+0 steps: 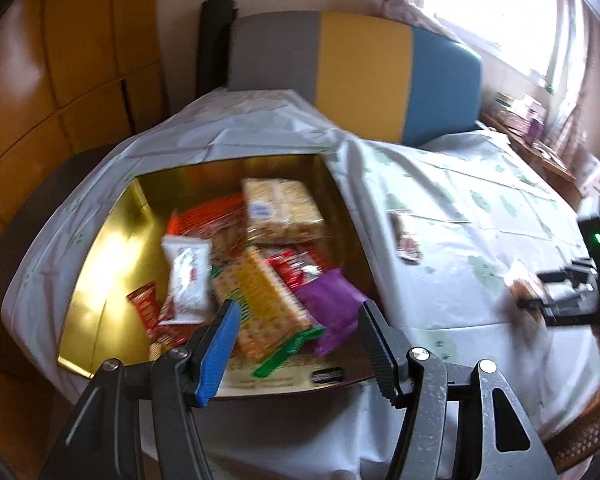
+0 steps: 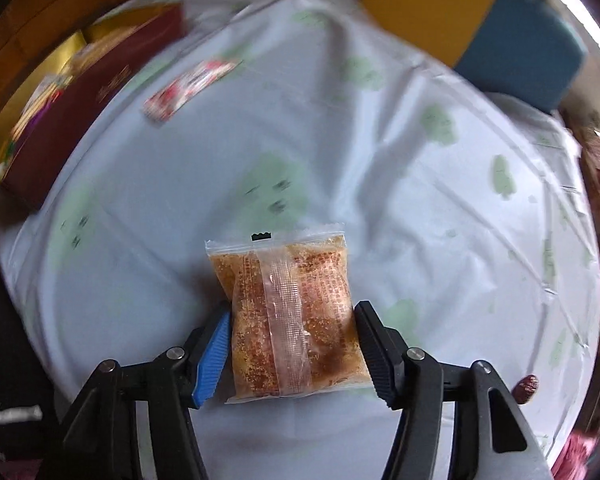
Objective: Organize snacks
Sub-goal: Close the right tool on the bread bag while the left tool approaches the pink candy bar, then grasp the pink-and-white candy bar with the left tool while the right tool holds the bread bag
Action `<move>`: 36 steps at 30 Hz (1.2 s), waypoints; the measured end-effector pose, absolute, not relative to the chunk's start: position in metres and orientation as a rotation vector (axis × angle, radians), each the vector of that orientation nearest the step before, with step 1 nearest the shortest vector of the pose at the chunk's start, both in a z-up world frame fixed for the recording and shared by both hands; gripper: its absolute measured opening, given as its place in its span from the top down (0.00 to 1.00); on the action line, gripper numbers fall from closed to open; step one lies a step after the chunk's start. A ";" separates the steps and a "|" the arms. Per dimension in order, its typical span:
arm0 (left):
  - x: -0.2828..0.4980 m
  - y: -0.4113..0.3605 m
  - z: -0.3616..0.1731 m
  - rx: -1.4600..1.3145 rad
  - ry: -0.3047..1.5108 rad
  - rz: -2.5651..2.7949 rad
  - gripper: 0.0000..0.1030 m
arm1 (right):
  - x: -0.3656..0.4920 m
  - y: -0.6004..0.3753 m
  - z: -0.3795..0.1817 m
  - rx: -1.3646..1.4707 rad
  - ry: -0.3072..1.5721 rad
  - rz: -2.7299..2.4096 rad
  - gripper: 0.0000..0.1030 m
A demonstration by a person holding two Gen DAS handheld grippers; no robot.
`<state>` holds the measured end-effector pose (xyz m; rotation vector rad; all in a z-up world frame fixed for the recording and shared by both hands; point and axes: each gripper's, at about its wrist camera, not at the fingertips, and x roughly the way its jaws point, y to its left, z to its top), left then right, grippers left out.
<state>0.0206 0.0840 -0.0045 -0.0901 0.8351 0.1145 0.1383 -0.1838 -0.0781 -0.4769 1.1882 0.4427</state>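
My right gripper point(image 2: 294, 350) straddles the clear snack packet point(image 2: 286, 316) lying flat on the tablecloth point(image 2: 440, 220). Its long axis runs straight away from me, in line with my fingers, sawtooth seal at the far end. The blue pad seems to touch its left edge and the black pad sits just off the right, so I judge it not yet clamped. My left gripper point(image 1: 296, 344) hangs open and empty over the gold box point(image 1: 100, 264) of snacks, well to the left.
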 end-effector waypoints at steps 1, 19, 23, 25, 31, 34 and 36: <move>0.023 0.078 -0.001 -0.080 0.831 0.092 0.40 | 0.140 -0.188 -0.075 -0.451 1.178 0.425 0.40; 0.151 -0.008 -0.021 -0.036 1.023 -0.113 0.58 | 0.165 -0.211 -0.086 -0.385 1.276 0.246 0.40; 0.181 -0.017 -0.040 -0.031 1.081 -0.086 0.58 | 0.171 -0.215 -0.090 -0.387 1.279 0.248 0.40; 0.191 -0.023 -0.047 0.001 1.093 -0.086 0.58 | 0.173 -0.216 -0.090 -0.390 1.278 0.248 0.40; 0.212 -0.026 -0.075 0.041 1.151 -0.016 0.58 | 0.172 -0.213 -0.094 -0.406 1.276 0.252 0.39; 0.211 -0.030 -0.077 0.064 1.129 -0.022 0.75 | 0.171 -0.210 -0.096 -0.416 1.273 0.254 0.39; 0.207 -0.035 -0.077 0.084 1.116 -0.035 0.79 | 0.171 -0.209 -0.098 -0.419 1.272 0.257 0.39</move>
